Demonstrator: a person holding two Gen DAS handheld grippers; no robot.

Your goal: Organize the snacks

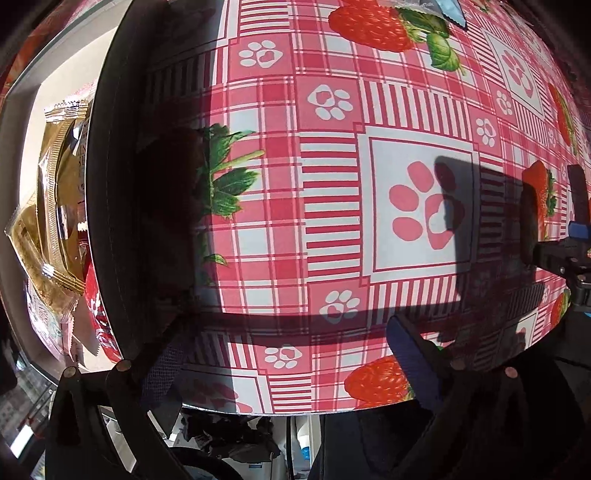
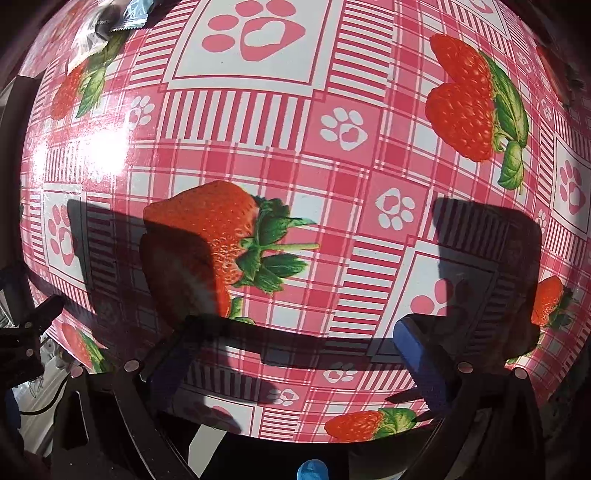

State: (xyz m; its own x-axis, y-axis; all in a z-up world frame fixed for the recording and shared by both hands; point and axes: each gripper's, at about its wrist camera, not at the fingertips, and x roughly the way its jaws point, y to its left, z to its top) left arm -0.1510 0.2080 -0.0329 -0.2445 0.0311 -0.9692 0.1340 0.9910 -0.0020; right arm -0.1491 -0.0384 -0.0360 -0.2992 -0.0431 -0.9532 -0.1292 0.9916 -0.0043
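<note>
**Snacks part-boxed, both grippers empty over the cloth**

Snacks [image 1: 55, 206] lay in a pale box [image 1: 26, 110] at the far left of the left wrist view: gold packets stacked on top, a red one and a pale one lower down. A dark panel [image 1: 122, 184] stood between that box and the cloth; whether it was the box's own wall could not be told. Two more packets [image 2: 107, 29] lay loose at the far side of the worktop [image 2: 332, 155], one silver-blue, one clear and dark.

The left gripper [image 1: 280, 369] hung with fingers spread and nothing between them. The right gripper [image 2: 291, 362] was likewise parted and empty, low over the strawberry print.

The step in hand was probably fetching the far packets. It would go best with the gripper brought in flat, one finger slid under a crimped end, then a light squeeze, since foil slips and crushes.

The middle of the worktop gave broad room to travel. Its near edge ran just under both grippers, with clutter below, so a dropped packet there would be lost.
</note>
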